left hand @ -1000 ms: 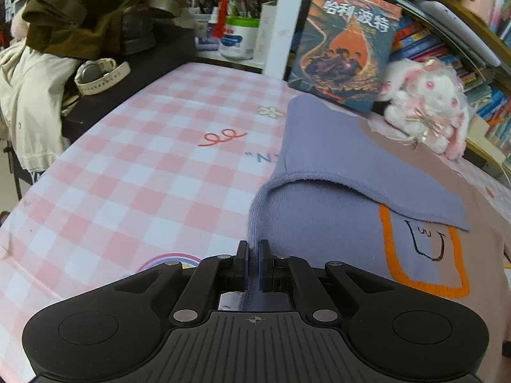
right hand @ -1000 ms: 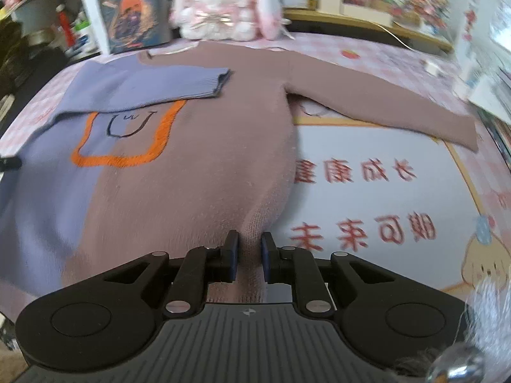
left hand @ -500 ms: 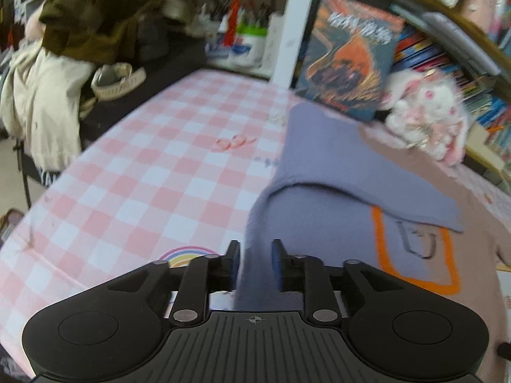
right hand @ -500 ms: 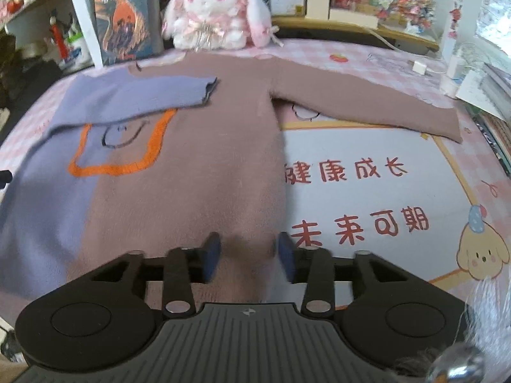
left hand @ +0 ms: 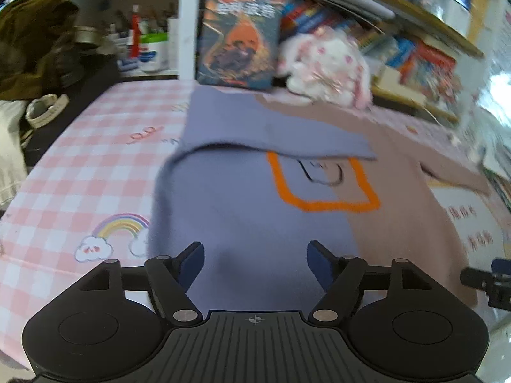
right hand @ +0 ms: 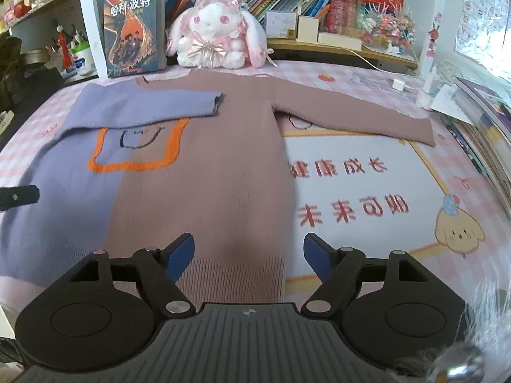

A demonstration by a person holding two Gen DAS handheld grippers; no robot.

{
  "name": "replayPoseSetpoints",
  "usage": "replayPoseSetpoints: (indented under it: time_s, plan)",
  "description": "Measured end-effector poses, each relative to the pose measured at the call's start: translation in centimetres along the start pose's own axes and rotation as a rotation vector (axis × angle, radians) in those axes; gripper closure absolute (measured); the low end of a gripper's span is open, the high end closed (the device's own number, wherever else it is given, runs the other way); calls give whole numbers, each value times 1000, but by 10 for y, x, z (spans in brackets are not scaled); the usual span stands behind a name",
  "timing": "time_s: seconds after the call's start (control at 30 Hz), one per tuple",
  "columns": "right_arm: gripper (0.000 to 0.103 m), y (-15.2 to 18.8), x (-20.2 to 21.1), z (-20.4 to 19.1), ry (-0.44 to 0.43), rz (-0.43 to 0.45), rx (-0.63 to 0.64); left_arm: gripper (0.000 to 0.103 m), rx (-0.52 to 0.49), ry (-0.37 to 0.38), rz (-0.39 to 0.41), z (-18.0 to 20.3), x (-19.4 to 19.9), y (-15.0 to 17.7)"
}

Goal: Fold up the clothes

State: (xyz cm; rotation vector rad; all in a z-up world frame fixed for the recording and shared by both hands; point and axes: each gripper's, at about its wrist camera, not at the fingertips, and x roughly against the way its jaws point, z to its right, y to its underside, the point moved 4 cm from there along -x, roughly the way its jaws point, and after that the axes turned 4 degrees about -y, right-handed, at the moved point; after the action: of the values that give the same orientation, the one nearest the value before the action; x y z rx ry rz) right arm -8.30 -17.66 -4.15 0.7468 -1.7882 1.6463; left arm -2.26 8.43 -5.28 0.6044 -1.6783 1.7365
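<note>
**Sweater flat, both jaws released**

Left wrist view: the left gripper [left hand: 255,263] has just been opening its jaws; they stand wide above the purple half of the sweater [left hand: 242,204], pressing nothing. The picture is blurred.

Right wrist view: the right gripper [right hand: 249,255] also has just opened wide (nothing held) over the sweater's [right hand: 204,166] ribbed hem, on the counter [right hand: 367,191]. The purple sleeve [right hand: 143,108] lies folded across the chest.

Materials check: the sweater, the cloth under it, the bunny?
Sweater: soft knit, matte; ribbed hem visible, likely wool or acrylic.
Tablecloth: smooth, flat, printed pink check and cartoons; fabric or coated, unclear.
Plush bunny: fluffy pile, ribbon bow.
</note>
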Motion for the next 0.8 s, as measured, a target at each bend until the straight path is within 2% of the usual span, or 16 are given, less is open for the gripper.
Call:
replayPoseSetpoints:
  time_s: [0.2,0.33,0.63,0.8]
  plan:
    - [24,11,17,6,60,0,-23,24,-27,56,2,12,-1,4]
    - [23,14,21,15,90,3,-49,24,-33,68,7,18,-3,2]
    - [23,2,13,37,84,18,-47,20,-10,28,20,33,-16,-10]
    - [23,-11,-2,64,55,28,-45,20,-3,-19,20,59,-29,-17]
